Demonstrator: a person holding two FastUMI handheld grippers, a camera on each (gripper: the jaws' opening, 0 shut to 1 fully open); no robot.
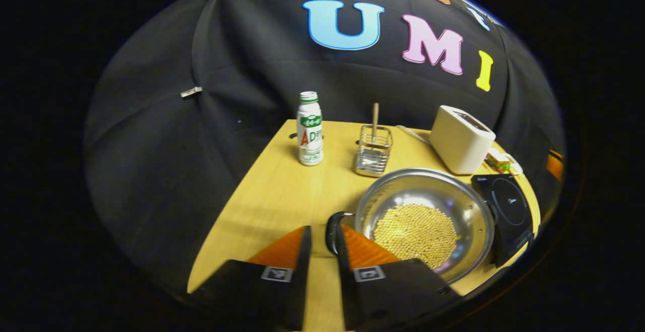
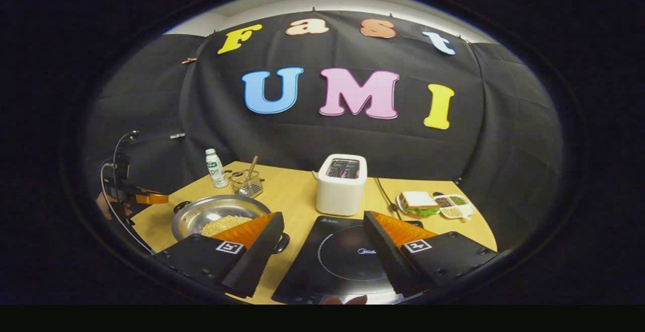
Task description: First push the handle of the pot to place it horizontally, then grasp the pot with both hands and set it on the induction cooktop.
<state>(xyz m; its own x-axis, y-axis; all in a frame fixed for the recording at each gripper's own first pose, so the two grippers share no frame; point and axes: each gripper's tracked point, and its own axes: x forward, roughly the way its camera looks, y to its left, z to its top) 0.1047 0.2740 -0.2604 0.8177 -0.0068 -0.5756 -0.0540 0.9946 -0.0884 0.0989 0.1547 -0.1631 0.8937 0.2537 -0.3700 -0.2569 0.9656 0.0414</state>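
A staged kitchen booth: black cloth wall behind a pale wooden table holding a white toaster at centre, a black induction cooktop below it, and a sandwich plate right.

A light wooden table carries a round steel pot holding yellow beans, just beside a flat black induction cooktop. Behind them stand a white toaster, a small wire basket, a white plastic bottle and a sandwich plate.
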